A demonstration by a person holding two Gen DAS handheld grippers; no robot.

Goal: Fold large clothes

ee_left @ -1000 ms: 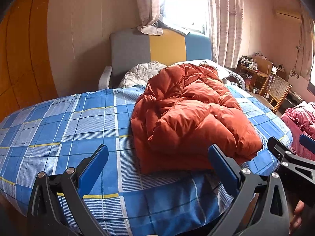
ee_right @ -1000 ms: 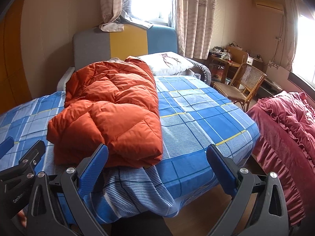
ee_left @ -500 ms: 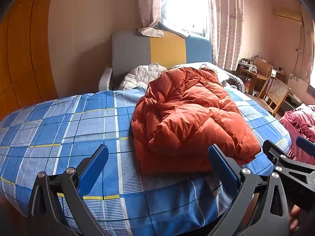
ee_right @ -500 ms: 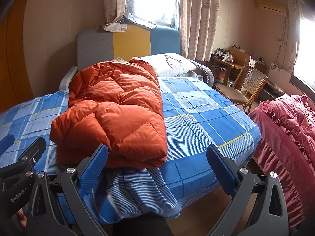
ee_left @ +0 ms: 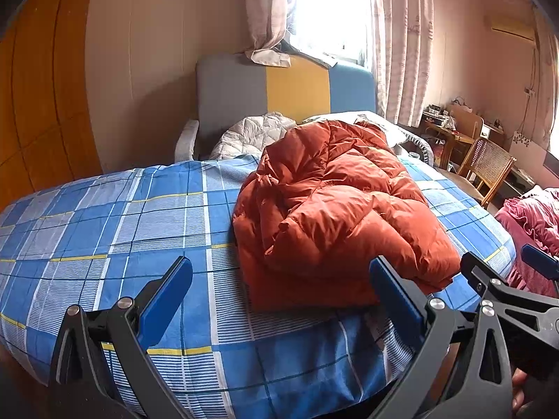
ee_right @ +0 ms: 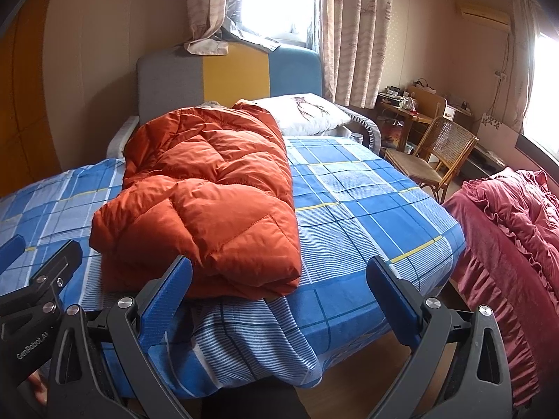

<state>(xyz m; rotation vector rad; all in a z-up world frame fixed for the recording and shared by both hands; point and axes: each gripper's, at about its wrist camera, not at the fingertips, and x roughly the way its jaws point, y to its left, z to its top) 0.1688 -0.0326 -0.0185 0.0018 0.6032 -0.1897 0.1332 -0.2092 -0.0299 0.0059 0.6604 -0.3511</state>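
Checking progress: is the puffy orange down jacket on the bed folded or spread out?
Folded: the puffy orange down jacket lies doubled into a compact bundle on the blue plaid bed sheet, layered edges stacked at its near end.

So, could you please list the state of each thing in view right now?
Orange down jacket: folded in a bundle, lying on the bed, ungripped.
Left gripper: open, empty.
Right gripper: open, empty.
Plaid bedsheet: spread, hanging over the near edge.
Curtains: drawn apart.

Black angular frames with silver screw heads are seen on the left gripper [ee_left: 279, 279] and right gripper [ee_right: 279, 279], each fitted with blue finger pads [ee_right: 167, 293] (white "GenRobot.AI" lettering is printed on one).
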